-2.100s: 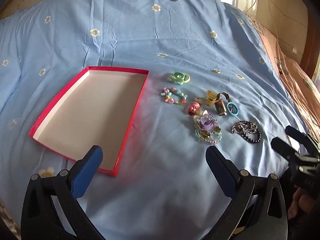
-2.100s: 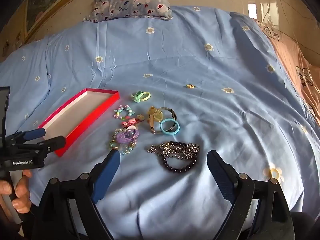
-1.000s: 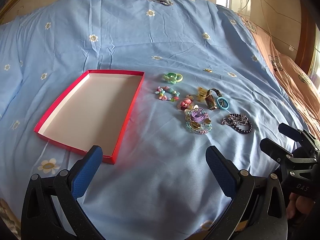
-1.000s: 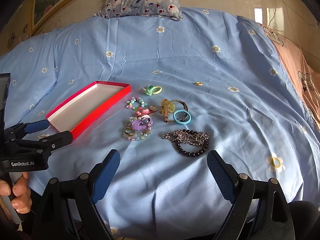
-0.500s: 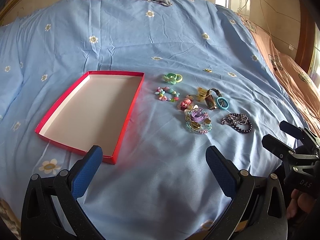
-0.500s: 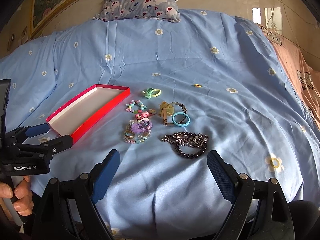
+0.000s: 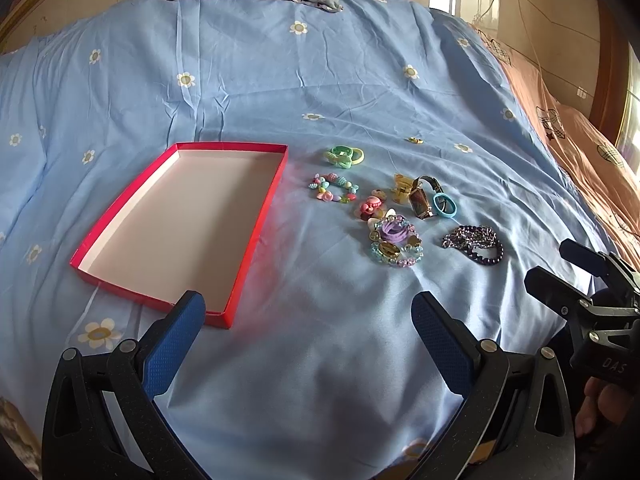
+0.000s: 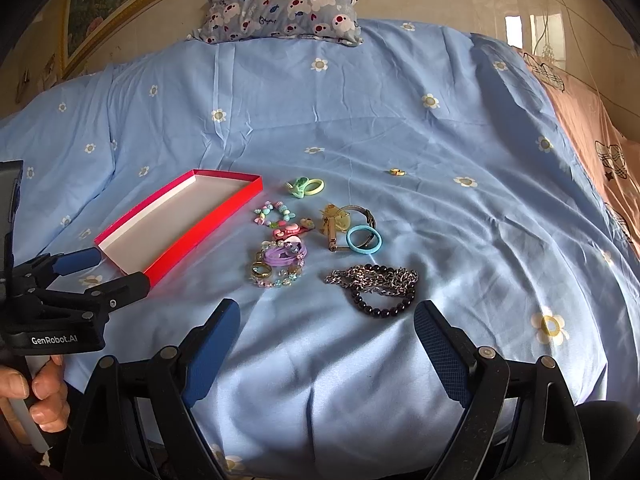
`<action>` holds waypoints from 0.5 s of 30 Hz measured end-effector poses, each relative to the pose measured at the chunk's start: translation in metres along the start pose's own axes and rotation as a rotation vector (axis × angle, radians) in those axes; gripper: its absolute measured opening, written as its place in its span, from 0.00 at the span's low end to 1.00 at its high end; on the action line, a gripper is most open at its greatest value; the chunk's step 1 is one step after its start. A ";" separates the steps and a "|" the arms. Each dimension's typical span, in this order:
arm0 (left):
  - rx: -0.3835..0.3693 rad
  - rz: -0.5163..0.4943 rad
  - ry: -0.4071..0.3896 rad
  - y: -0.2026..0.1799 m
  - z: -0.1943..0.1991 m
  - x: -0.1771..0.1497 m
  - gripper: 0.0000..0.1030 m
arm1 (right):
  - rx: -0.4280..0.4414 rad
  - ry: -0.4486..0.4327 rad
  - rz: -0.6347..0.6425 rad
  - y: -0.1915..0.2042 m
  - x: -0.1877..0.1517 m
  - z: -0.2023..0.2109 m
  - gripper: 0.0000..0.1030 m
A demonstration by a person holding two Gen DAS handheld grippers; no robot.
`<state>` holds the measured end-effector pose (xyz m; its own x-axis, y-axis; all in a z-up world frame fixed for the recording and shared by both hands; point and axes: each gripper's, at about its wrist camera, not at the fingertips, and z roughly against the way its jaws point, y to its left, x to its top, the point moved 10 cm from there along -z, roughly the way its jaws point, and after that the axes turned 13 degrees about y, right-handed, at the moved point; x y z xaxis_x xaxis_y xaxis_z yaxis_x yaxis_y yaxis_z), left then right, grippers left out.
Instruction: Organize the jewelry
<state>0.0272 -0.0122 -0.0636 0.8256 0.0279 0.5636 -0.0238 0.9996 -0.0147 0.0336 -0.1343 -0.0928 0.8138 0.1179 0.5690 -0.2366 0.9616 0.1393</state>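
Hovering above the near edge of a bed [image 8: 360,112] dressed in a blue daisy-print sheet, both grippers are pointing downward with their blue-padded jaws spread wide and gripping nothing. The left gripper [image 7: 308,332] is hanging with its left finger just over the near corner of a shallow red box [image 7: 256,224], whose pale inside is lying bare. The right gripper [image 8: 326,332] is sitting close behind a dark bead bracelet [image 8: 384,306] tangled with a silver chain [image 8: 372,276], both lying just ahead of its fingertips and not touching them.

Ahead of the right gripper and a little to its left, the rest of the jewelry is sitting in a loose cluster on the sheet, just beside the box's right wall. Nearest is a purple cord bracelet [image 8: 284,257] resting on a ring of clear and pastel beads. Beyond it a pink charm [image 8: 286,233] and a small colourful bead bracelet [image 8: 274,213] are lying, and farthest is a green and yellow hair tie [image 8: 306,187]. Straight ahead of the right gripper, a gold watch [image 8: 340,222] is lying against a turquoise ring [image 8: 364,241]. Well beyond those, a small gold ring [image 8: 398,172] is sitting alone.

A patterned pillow [image 8: 284,10] is leaning at the head of the bed. A hand [image 8: 36,392] is holding the left gripper's handle at the left of the right wrist view.
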 end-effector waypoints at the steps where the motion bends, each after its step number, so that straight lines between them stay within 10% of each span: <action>1: 0.000 0.000 0.001 0.000 0.000 0.000 1.00 | 0.001 0.000 0.000 0.000 0.000 0.000 0.88; 15: -0.032 0.005 0.040 0.000 -0.012 0.002 1.00 | 0.007 0.005 -0.016 -0.004 0.001 -0.003 0.88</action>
<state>0.0355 -0.0117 -0.0729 0.8474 0.0325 0.5299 -0.0109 0.9990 -0.0440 0.0366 -0.1369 -0.0948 0.8203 0.1040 0.5625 -0.2274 0.9616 0.1539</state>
